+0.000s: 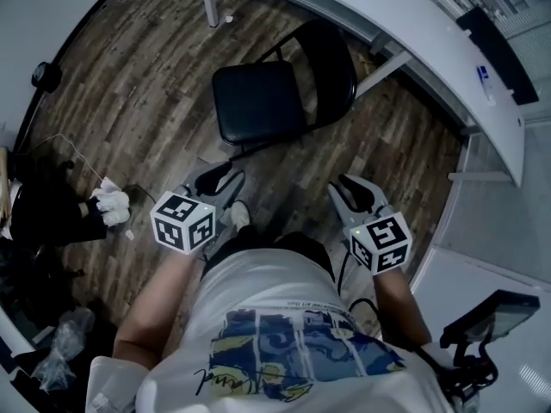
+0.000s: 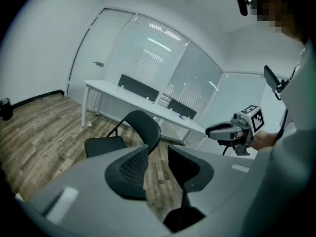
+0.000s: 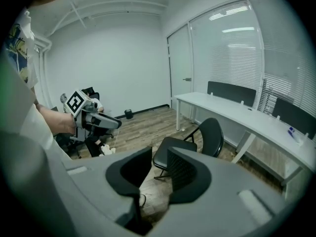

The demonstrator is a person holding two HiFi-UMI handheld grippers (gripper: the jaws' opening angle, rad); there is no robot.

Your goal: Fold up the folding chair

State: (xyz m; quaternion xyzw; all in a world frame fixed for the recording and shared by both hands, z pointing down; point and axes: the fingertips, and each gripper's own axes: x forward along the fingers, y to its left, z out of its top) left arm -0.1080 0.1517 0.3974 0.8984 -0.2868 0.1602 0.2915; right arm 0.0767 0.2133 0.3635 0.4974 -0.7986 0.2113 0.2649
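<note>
- A small dark round bin [image 1: 45, 76] stands on the floor against the far wall, well apart from the chair. What is in it cannot be made out.
- A crumpled clear plastic bag [image 1: 60, 347] lies on the floor at the person's left; its contents cannot be told either.
- The black folding chair with padded seat and rounded backrest [image 1: 258, 101] stands unfolded on the brown wood-plank floor [image 1: 146, 84]. It is straight ahead of the person, its seat level and its backrest on the side nearer the long white desk [image 1: 413, 33].
- The left gripper [image 1: 221, 179] points towards the chair's near edge without touching it. Its jaws stand a little apart, with only floor showing through the gap.
- The right gripper [image 1: 355, 192] is held beside it, also short of the chair. Its jaws are likewise parted and empty, with the seat in view beyond them.
- A strip of bare planks lies between both grippers and the front of the seat.
- To the chair's left the floor is open as far as the wall.
- On the backrest side the room is tight: a slanted white desk leg [image 1: 392, 63] runs just beside the backrest, and the desk's edge curves close behind it.
- Dark clutter and a crumpled white cloth [image 1: 110, 203] lie on the floor near the left gripper.
- A dark screen on a stand [image 1: 495, 315] is at the person's right, behind the right gripper.
</note>
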